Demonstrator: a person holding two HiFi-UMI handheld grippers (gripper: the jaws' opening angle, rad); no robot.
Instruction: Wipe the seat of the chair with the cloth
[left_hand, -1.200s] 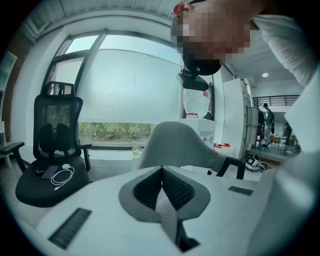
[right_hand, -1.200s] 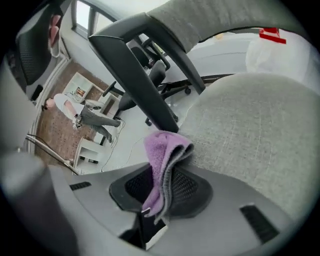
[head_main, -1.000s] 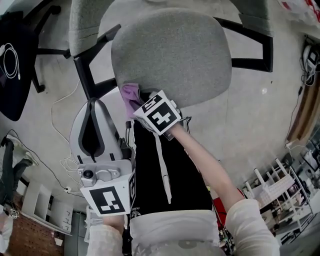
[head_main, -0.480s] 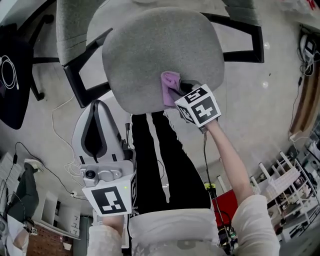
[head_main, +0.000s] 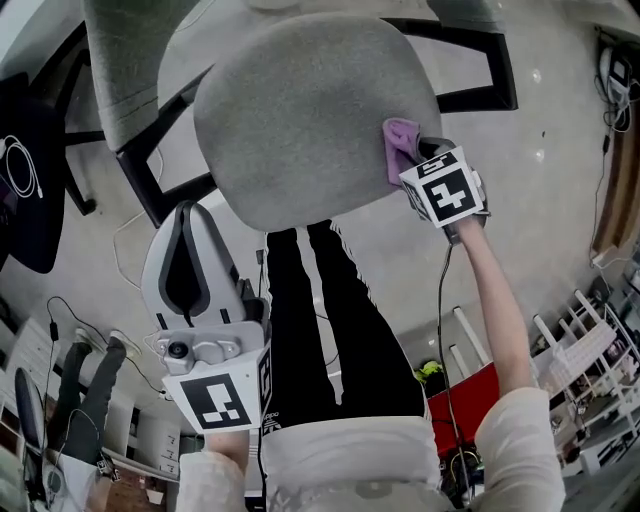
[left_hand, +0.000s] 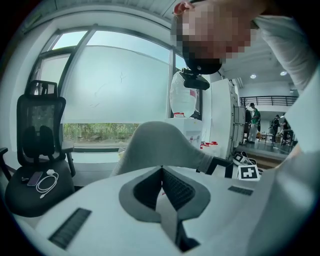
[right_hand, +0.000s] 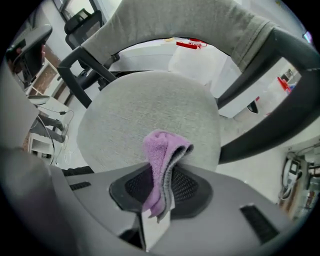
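The purple cloth (head_main: 398, 143) is pinched in the closed jaws of the right gripper (head_main: 412, 160) and pressed on the grey seat (head_main: 300, 110), close to its right rim. From there it could be dragged off the edge, or tugged loose by the rough upholstery. The left gripper (head_main: 189, 225) is shut on nothing, well apart.

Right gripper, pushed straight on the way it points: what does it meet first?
Probably the chair seat: the cloth clamped in the right gripper leads and looks to be touching it.
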